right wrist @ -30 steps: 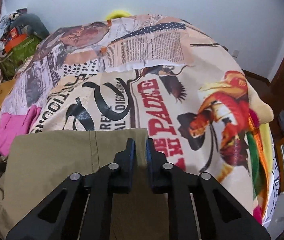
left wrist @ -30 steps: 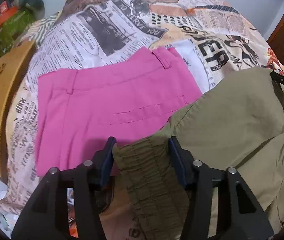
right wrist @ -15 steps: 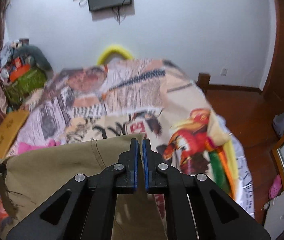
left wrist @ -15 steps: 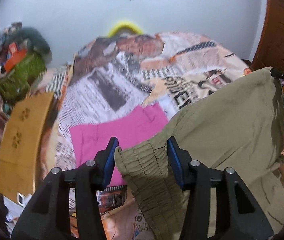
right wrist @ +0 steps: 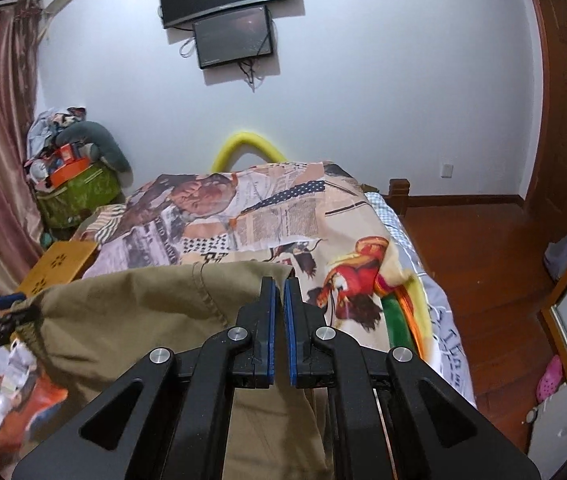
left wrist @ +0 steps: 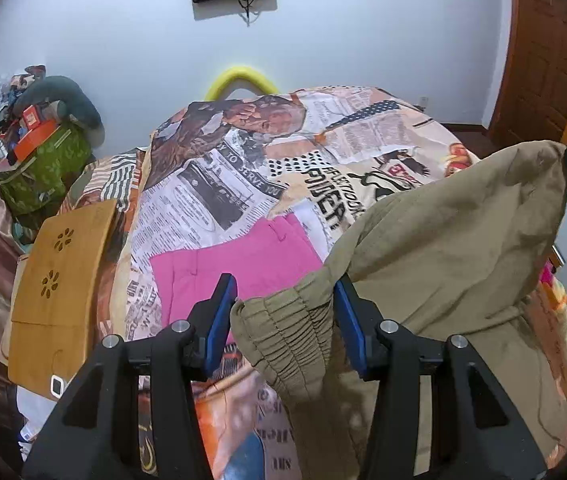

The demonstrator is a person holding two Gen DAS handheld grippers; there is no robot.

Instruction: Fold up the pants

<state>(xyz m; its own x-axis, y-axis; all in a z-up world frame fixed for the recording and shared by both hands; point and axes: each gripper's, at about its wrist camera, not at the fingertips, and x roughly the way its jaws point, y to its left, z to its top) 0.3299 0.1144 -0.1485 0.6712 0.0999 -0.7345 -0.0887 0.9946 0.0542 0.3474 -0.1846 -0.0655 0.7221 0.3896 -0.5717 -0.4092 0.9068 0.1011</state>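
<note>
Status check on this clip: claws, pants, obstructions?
Left claw and right claw shut on khaki pants, held above bed. Pink shorts lying beneath.

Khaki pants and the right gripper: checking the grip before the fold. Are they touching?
Touching. The right wrist view shows the right gripper, jaws nearly shut, pinching the top edge of the khaki pants.

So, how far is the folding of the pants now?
Done: the pink pants lie folded flat on the bed. In hand: the olive pants hang between the left gripper, on the gathered waistband, and the right gripper, pinching an edge. Left: laying them down and folding them.
</note>
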